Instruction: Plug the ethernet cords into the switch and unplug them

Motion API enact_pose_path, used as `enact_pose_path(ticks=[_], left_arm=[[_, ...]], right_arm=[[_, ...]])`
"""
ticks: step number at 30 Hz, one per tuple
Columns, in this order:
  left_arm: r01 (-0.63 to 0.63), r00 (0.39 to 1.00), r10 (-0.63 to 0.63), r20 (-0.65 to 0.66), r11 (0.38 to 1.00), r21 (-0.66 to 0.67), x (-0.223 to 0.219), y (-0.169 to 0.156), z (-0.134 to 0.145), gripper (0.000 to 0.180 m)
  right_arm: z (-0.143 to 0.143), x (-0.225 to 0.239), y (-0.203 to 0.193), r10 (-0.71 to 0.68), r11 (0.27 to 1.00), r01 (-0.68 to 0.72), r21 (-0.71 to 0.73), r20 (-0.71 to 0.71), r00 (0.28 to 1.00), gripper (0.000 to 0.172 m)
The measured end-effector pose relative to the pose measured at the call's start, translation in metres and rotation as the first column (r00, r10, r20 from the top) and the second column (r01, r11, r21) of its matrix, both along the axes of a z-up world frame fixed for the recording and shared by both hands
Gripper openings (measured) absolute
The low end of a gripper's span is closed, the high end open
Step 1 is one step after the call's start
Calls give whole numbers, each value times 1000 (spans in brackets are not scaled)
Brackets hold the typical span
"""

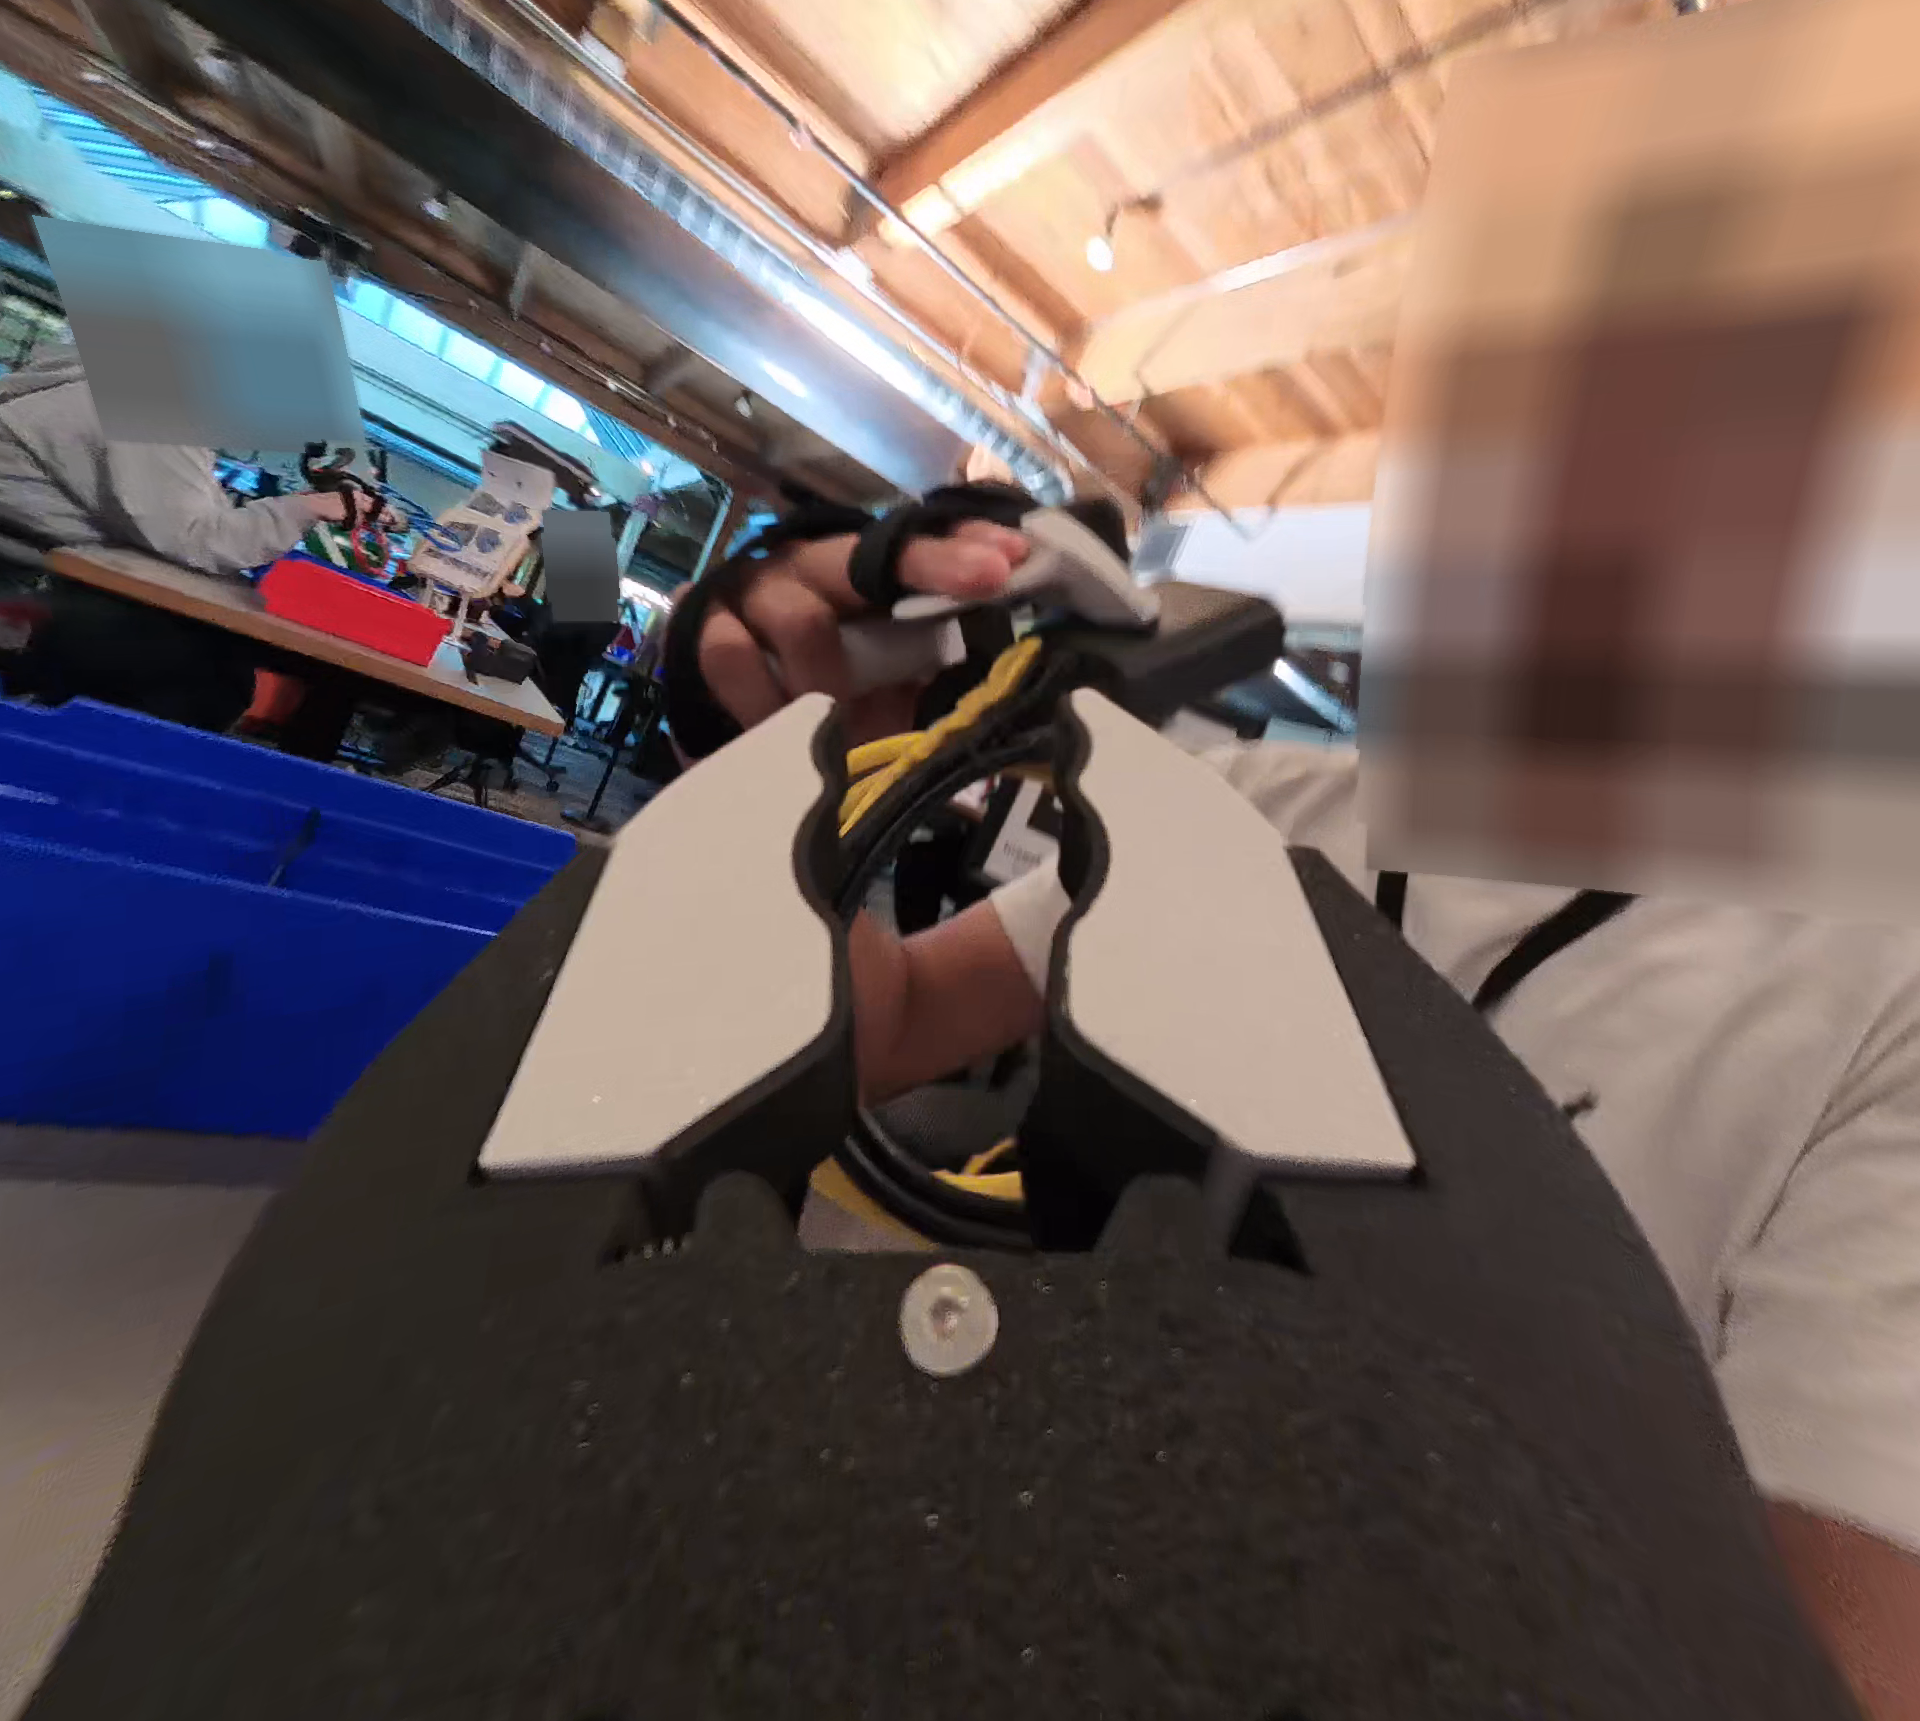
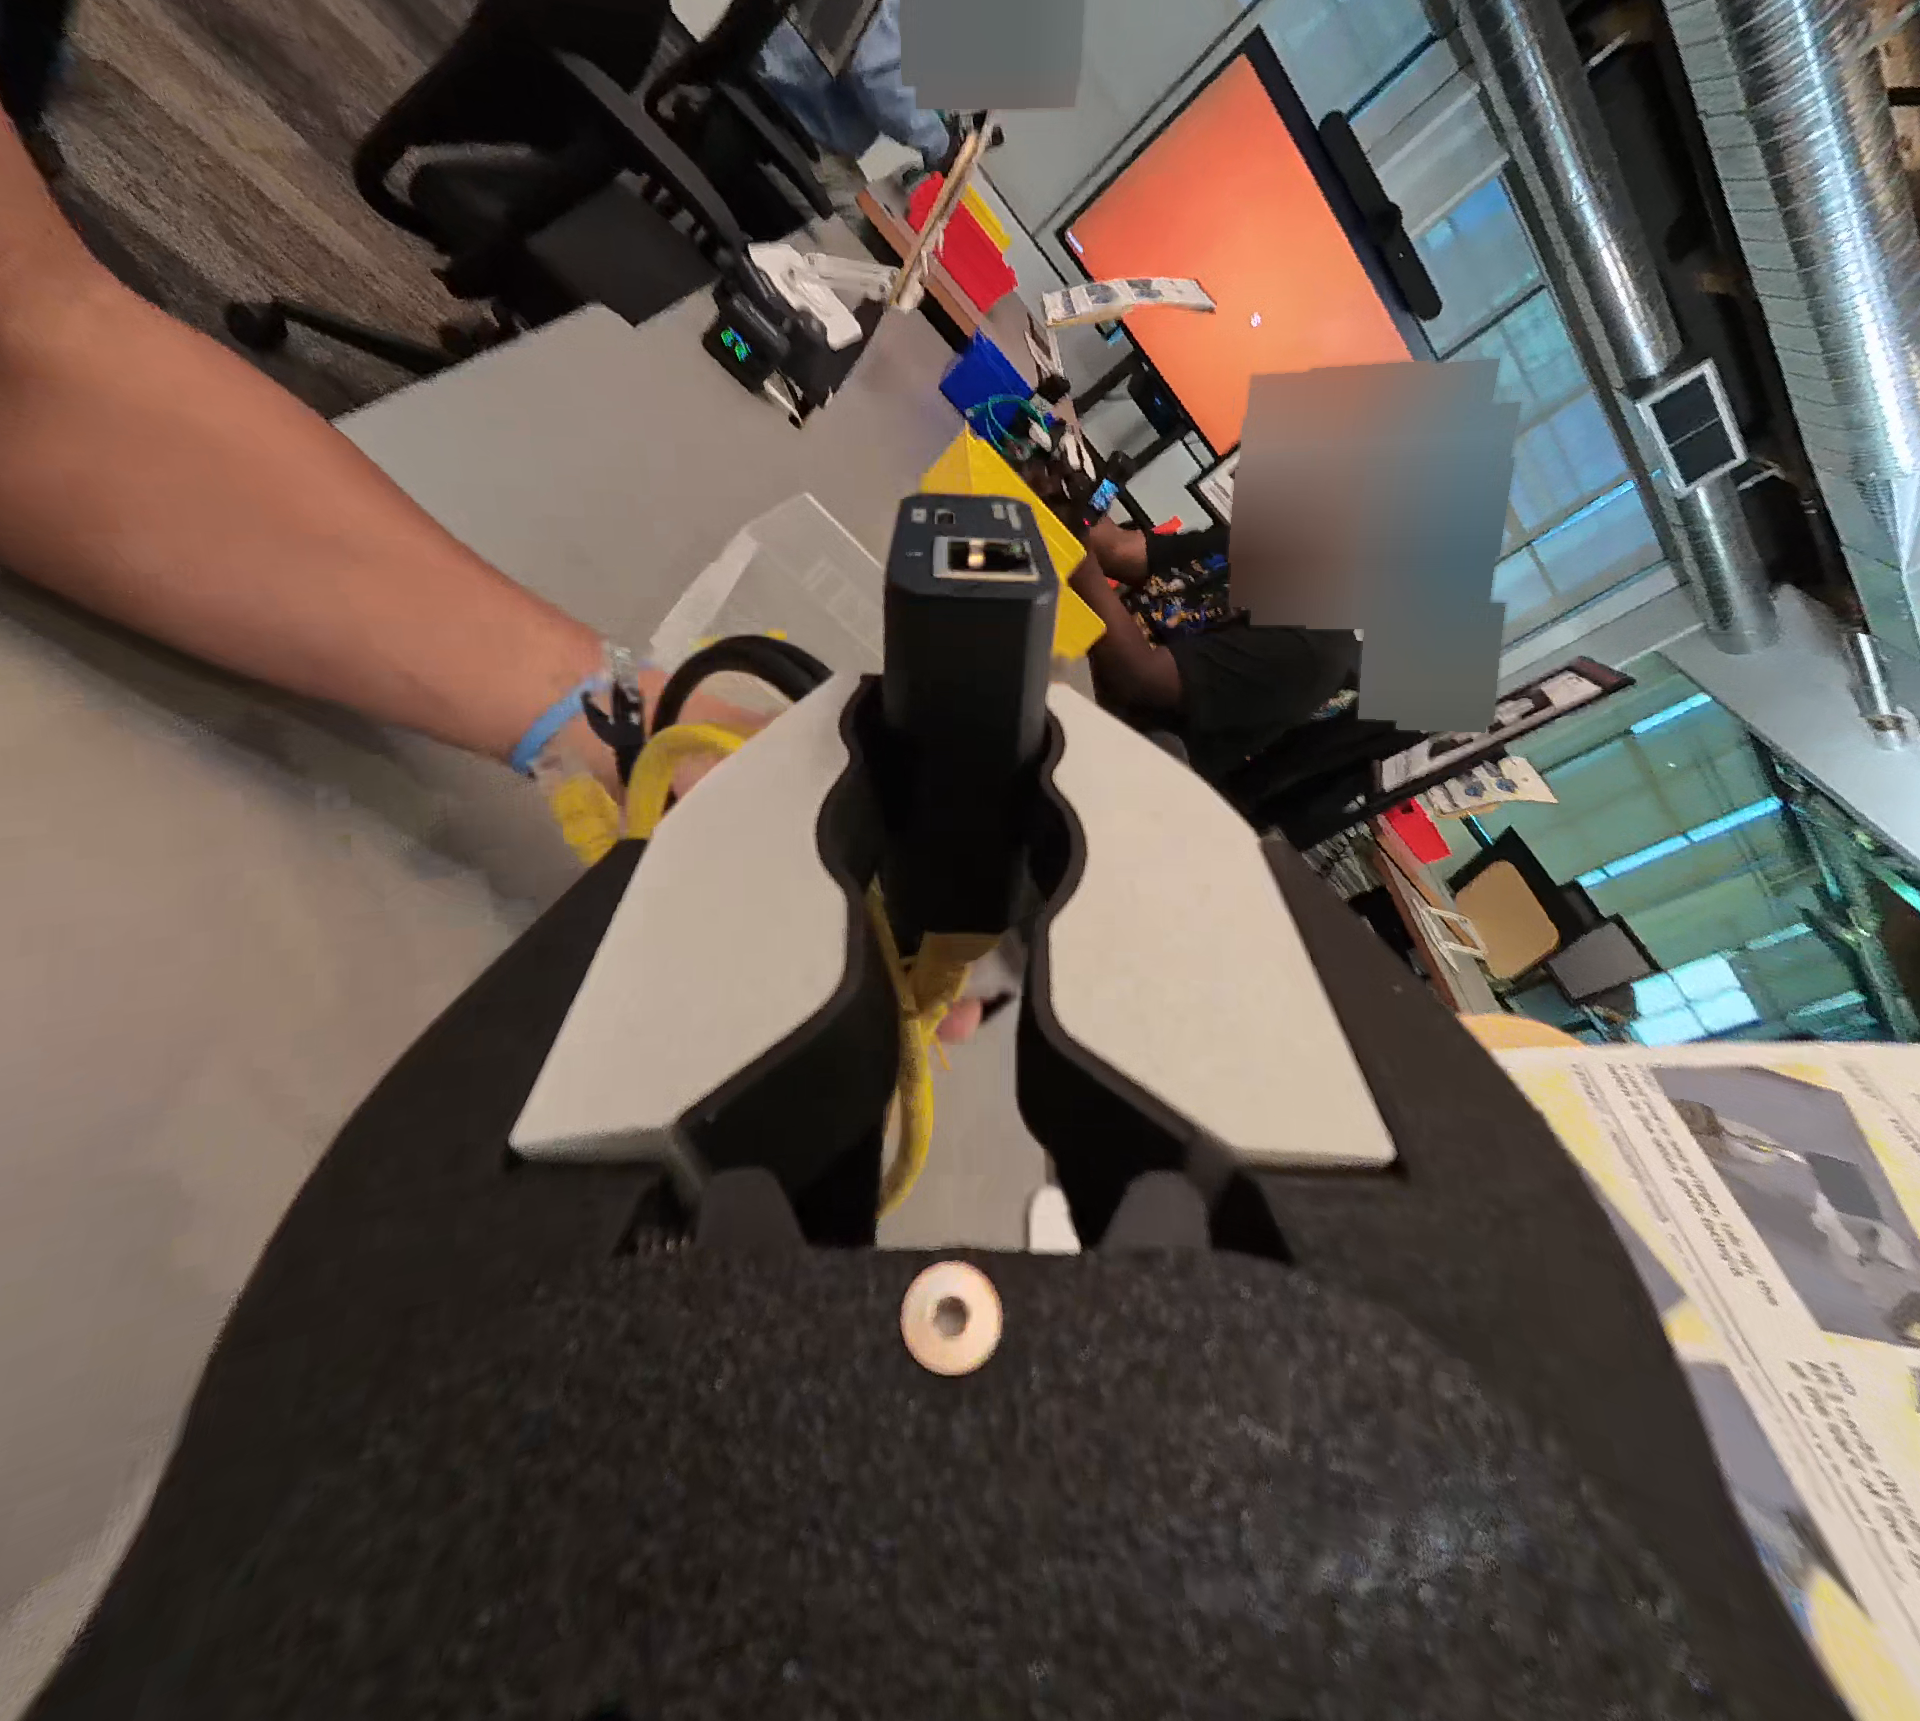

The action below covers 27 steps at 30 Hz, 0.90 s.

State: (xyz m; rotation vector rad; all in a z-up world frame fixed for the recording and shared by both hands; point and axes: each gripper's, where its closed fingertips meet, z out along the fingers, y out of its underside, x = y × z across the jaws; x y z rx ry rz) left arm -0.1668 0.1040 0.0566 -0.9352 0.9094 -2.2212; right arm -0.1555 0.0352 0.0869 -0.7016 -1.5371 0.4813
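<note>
The switch (image 2: 966, 715) is a slim, dark, box-shaped unit with hard flat sides and rounded edges; it looks rigid and fairly light, and its smooth shell could slip if squeezed weakly. One metal-lined port shows on its far end face, empty. The flat long sides seem the safest place to hold it, leaving that end face free.

It is off the table (image 2: 623, 445), clamped lengthwise in the right hand-held gripper (image 2: 956, 736), whose two pads press on its opposite sides while the ported end sticks out beyond the fingertips.

The ethernet cords (image 2: 914, 1048), yellow and black, trail from the switch's near end. They look limp and springy along their length, so the stiff plug ends are likely the right grip points.

In the left wrist view, the left hand-held gripper (image 1: 956, 736) has its jaws parted around the yellow and black cords (image 1: 914, 757) without visibly pinching them. A blue bin (image 1: 208, 892) sits beyond the table's edge.
</note>
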Motion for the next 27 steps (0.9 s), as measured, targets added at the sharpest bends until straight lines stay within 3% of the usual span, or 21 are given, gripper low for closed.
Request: enact_pose_path(ticks=[3, 7, 10, 13, 16, 20, 21, 23, 25, 27], left_arm=[[-78, 996, 71, -62, 989, -124, -13, 22, 3, 37], [-287, 942, 259, -215, 951, -111, -19, 31, 10, 37], [-456, 850, 420, -319, 888, -47, -45, 31, 27, 31], [-603, 692, 579, -431, 792, 96, -89, 21, 29, 26], [-687, 487, 686, -541, 683, 247, -144, 4, 8, 26], [-668, 93, 805, -586, 486, 563, -222, -18, -55, 31], [-625, 8, 796, -605, 476, 618, -237, -22, -78, 37], [-513, -163, 702, -693, 540, 667, -261, -30, -128, 56], [-452, -369, 602, -708, 550, 703, -287, -26, -158, 54], [-482, -451, 501, -739, 560, 674, -298, -18, -171, 50]], right_arm=[[-12, 4, 23, -160, 983, 151, 103, 79, 984, 24], [-38, 11, 67, -403, 891, 345, 294, 163, 901, 24], [-51, 9, 79, -455, 859, 373, 350, 190, 870, 24], [-56, 3, 76, -443, 868, 361, 340, 202, 874, 24], [-54, -2, 68, -419, 883, 347, 317, 195, 887, 24], [-54, -5, 63, -396, 891, 325, 317, 194, 898, 24], [-56, -6, 63, -393, 893, 321, 316, 197, 898, 24], [-61, -8, 64, -386, 898, 315, 307, 210, 898, 24], [-67, -11, 65, -381, 902, 307, 302, 227, 896, 23], [-74, -13, 67, -381, 902, 303, 307, 240, 893, 24]])
